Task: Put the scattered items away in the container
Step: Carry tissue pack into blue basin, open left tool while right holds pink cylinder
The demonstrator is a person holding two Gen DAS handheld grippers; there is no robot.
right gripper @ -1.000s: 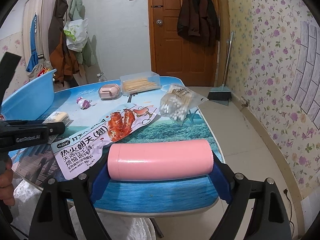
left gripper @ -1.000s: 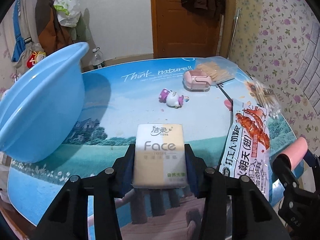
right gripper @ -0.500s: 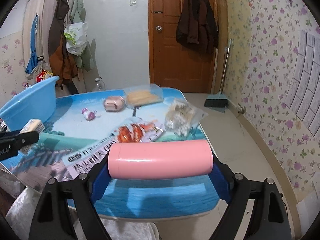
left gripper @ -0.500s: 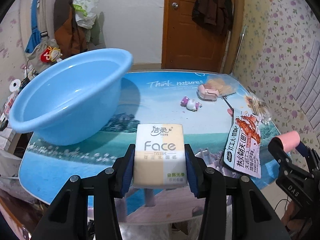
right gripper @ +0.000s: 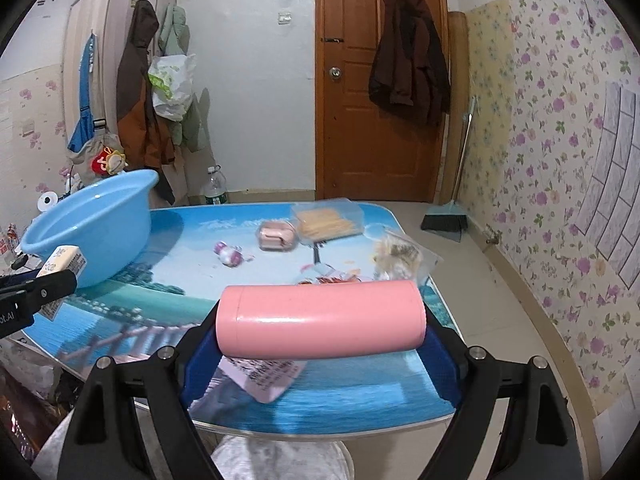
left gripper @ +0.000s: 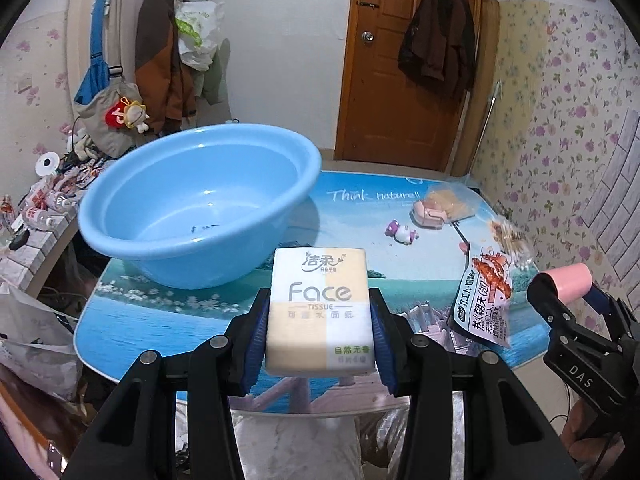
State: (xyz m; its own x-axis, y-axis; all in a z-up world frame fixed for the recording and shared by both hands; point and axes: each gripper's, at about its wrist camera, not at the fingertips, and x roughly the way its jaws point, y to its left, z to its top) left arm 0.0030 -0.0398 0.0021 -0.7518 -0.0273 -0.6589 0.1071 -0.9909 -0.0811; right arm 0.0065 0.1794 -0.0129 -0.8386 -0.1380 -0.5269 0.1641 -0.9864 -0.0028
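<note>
While the blue basin's (left gripper: 192, 208) bare inside is shown only in the left wrist view, the broom (right gripper: 446, 220) is seen only from the right. A tissue pack (left gripper: 320, 312) is pinched by the left gripper (left gripper: 320, 328) above the table's (left gripper: 168, 320) near edge; a pink cylinder (right gripper: 320, 320) is clamped lengthwise in the widely spread right gripper (right gripper: 320, 344). Compared with a second ago, both are raised and the basin is centred. Clear tabletop is left between basin and snack packet (left gripper: 486, 300).
</note>
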